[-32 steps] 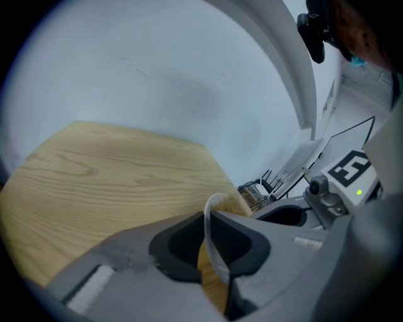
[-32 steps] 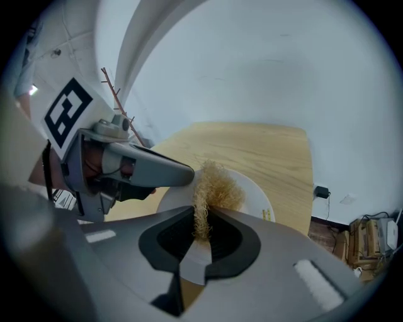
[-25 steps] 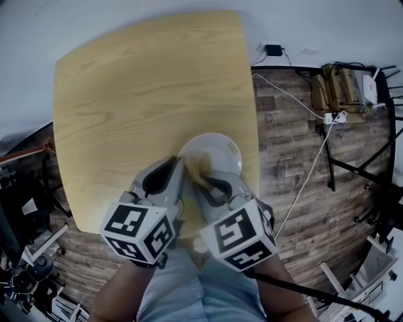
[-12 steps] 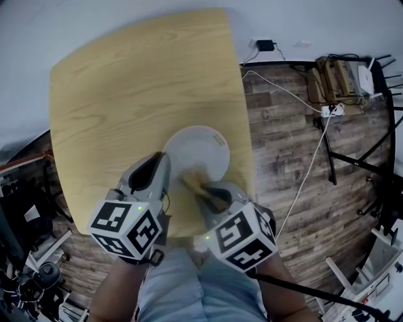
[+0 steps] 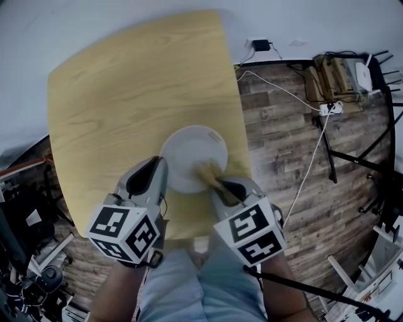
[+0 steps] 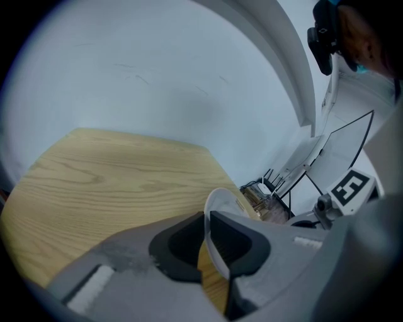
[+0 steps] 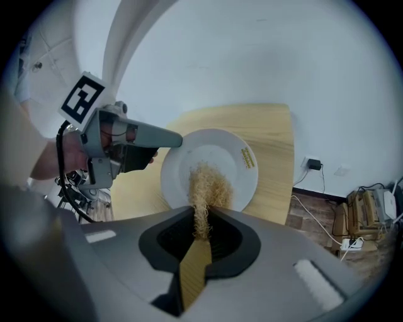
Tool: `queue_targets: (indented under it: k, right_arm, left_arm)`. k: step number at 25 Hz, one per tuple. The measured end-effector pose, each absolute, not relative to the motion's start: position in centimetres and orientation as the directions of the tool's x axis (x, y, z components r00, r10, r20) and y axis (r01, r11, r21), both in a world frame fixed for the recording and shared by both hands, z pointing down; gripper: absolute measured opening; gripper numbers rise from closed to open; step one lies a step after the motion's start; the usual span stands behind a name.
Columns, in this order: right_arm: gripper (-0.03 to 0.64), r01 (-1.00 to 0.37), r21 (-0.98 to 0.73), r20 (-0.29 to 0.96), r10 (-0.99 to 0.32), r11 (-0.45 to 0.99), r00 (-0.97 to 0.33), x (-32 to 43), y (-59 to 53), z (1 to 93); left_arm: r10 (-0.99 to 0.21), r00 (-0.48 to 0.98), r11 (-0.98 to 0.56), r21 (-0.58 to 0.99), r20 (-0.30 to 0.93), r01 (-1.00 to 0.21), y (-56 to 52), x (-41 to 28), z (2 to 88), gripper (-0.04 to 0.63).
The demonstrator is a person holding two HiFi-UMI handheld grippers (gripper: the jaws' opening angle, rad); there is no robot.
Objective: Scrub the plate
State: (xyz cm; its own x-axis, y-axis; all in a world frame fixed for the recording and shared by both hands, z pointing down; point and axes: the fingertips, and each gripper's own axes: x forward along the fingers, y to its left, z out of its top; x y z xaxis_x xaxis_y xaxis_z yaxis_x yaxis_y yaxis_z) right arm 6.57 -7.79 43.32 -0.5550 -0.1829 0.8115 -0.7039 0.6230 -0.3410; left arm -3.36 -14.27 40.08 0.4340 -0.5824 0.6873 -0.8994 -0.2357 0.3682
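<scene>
Mid-scrub, the plate point(image 5: 189, 151) on the bench point(image 5: 113, 94) is being pinched by its rim in the left hand-held gripper point(image 6: 206, 221) and rubbed with the scourer point(image 7: 209, 182) clamped in the right hand-held gripper point(image 7: 200, 225); wider strokes seem needed next.

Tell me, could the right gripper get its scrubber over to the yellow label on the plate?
Probably yes. The right gripper holds the scrubber on the plate, the label sits on bare rim nearby, and the left gripper clamps the opposite edge, out of the way.

Light wood table point(image 5: 119, 94) on dark plank floor point(image 5: 283, 138), white wall point(image 5: 75, 19) behind, white cable point(image 5: 310, 168) across floor at right.
</scene>
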Motion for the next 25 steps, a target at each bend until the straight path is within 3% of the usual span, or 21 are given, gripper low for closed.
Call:
queue_targets:
  k: [11, 25]
  right_arm:
    - [0.041, -0.746, -0.301, 0.821, -0.236, 0.594, -0.52, 7.5, -10.4, 43.3]
    - [0.041, -0.693, -0.277, 0.804, -0.235, 0.666, -0.547, 4.3, -12.7, 42.3]
  left_arm:
    - [-0.563, 0.469, -0.266, 0.388, 0.681, -0.883, -13.8, -2.8, 40.0, 0.054]
    - [-0.559, 0.473, -0.243, 0.411, 0.681, -0.879, -13.7, -3.1, 39.9, 0.054]
